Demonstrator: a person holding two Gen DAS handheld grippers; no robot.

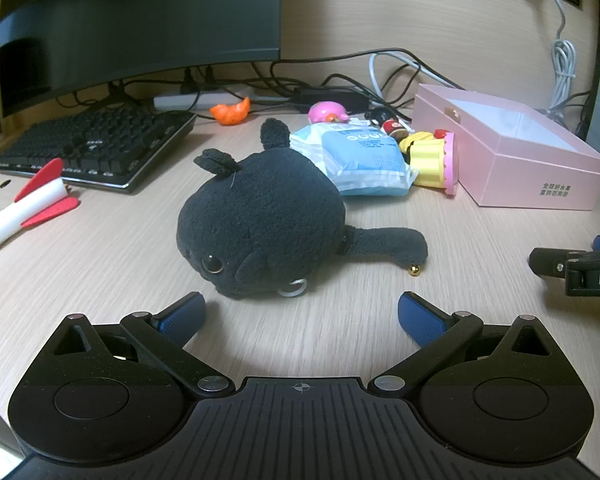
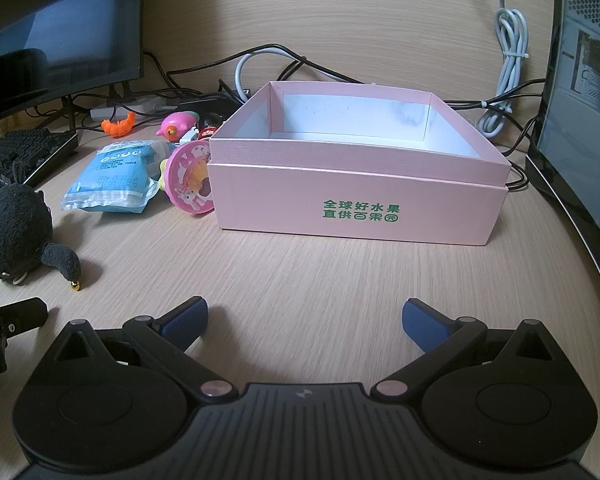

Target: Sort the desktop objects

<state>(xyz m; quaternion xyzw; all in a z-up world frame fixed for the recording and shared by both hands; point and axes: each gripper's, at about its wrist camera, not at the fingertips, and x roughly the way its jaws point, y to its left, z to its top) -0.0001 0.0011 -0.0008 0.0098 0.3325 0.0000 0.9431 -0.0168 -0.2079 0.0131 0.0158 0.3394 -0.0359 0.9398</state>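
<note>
A black plush animal point(image 1: 260, 224) lies on the wooden desk just ahead of my left gripper point(image 1: 302, 314), which stands open with nothing between its blue pads. The same plush point(image 2: 14, 232) shows at the left edge of the right wrist view. My right gripper point(image 2: 304, 320) is open and empty, facing an open pink box point(image 2: 356, 200) with green lettering. Left of the box lie a blue tissue packet point(image 2: 108, 184), a round pink-and-yellow toy point(image 2: 192, 180), a pink toy point(image 2: 178, 123), a small red figure point(image 2: 209, 126) and an orange toy point(image 2: 118, 125). The pink box point(image 1: 532, 168) appears empty.
A white and red toy rocket point(image 1: 24, 206) lies at the left by a black keyboard point(image 1: 96, 148). A monitor point(image 1: 140, 20) stands behind, with cables point(image 2: 508, 68) along the wall and a computer case point(image 2: 584, 80) at the right.
</note>
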